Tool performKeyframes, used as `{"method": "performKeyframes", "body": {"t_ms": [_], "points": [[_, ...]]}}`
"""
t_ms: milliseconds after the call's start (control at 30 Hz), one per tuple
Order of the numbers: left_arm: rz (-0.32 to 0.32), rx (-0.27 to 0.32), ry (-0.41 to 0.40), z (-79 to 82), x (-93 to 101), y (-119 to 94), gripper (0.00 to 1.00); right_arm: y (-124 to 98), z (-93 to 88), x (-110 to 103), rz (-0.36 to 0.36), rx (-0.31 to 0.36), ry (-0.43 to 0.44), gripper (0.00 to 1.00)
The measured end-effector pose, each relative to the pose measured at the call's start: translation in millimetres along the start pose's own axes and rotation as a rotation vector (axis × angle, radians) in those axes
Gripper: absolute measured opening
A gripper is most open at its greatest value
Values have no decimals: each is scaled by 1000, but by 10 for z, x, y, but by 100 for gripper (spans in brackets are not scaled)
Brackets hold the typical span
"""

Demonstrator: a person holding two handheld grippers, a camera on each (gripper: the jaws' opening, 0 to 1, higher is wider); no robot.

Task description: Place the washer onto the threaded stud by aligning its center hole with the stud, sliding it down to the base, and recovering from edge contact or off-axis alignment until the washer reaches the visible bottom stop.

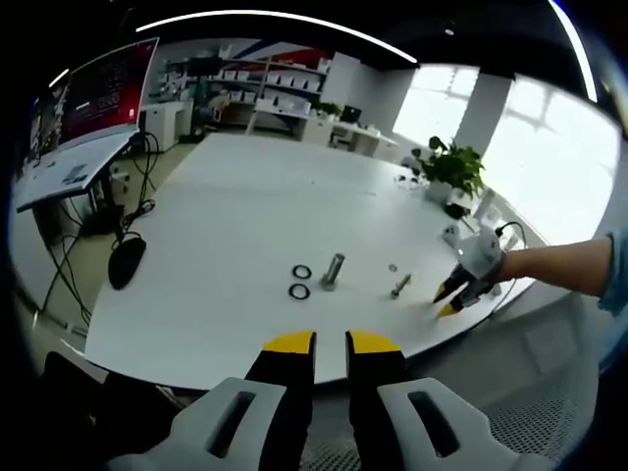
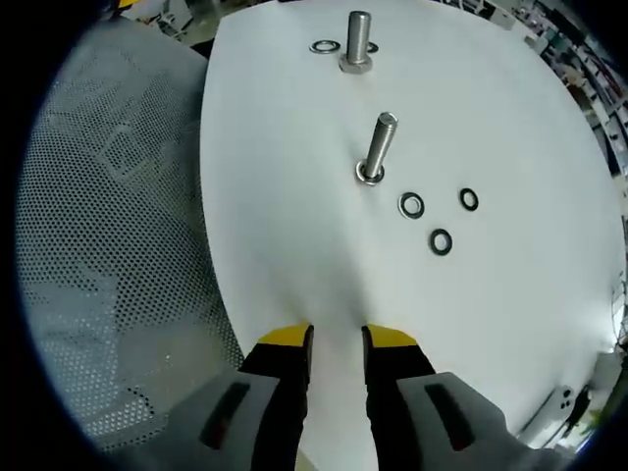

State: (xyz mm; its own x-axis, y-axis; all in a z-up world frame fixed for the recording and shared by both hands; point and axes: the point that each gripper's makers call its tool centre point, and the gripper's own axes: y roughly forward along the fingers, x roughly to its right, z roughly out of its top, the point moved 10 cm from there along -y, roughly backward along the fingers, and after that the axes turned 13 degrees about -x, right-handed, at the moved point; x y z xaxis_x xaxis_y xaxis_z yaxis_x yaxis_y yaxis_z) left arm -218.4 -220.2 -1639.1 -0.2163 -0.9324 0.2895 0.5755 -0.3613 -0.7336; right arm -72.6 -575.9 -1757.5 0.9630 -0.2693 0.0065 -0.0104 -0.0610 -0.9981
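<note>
On the white table [image 1: 226, 226] a thick threaded stud [image 1: 333, 270] stands upright with two dark washers [image 1: 300, 281] just left of it. A thinner stud [image 1: 400, 287] stands to its right. In the right gripper view the thin stud [image 2: 377, 145] is the nearer one, with three washers [image 2: 411, 205] lying loose to its right, and the thick stud [image 2: 358, 39] stands farther off beside another washer [image 2: 325, 46]. My left gripper [image 1: 330, 343] hangs open before the table's edge, holding nothing. My right gripper [image 2: 337, 339] is open and empty over the table edge; the left gripper view shows this right gripper [image 1: 444, 302] near the thin stud.
A potted plant [image 1: 453, 167] and cables sit at the table's far right. A monitor [image 1: 108, 88] on a side desk stands at the left, with a dark mouse-shaped object [image 1: 126, 263] below it. Grey perforated flooring [image 2: 118, 245] lies beside the table.
</note>
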Motion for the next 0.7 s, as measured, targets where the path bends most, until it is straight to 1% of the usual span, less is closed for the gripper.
{"method": "performKeyframes", "body": {"t_ms": [300, 333, 367, 433, 700], "points": [[-1, 8, -3, 5, -6, -2, 9, 1, -47, 0, 1, 43, 4, 23], [-1, 9, -3, 6, -6, -3, 9, 3, -45, 4, 3, 47, 9, 23], [-1, 9, -3, 6, -5, -3, 9, 3, -49, 12, 9, 54, 32, 23], [0, 5, -1, 5, -4, -1, 9, 8, -61, 17, 10, 62, 26, 23], [-1, 7, -3, 1, 4, -4, 9, 15, -66, -6, -1, 74, 24, 23]]}}
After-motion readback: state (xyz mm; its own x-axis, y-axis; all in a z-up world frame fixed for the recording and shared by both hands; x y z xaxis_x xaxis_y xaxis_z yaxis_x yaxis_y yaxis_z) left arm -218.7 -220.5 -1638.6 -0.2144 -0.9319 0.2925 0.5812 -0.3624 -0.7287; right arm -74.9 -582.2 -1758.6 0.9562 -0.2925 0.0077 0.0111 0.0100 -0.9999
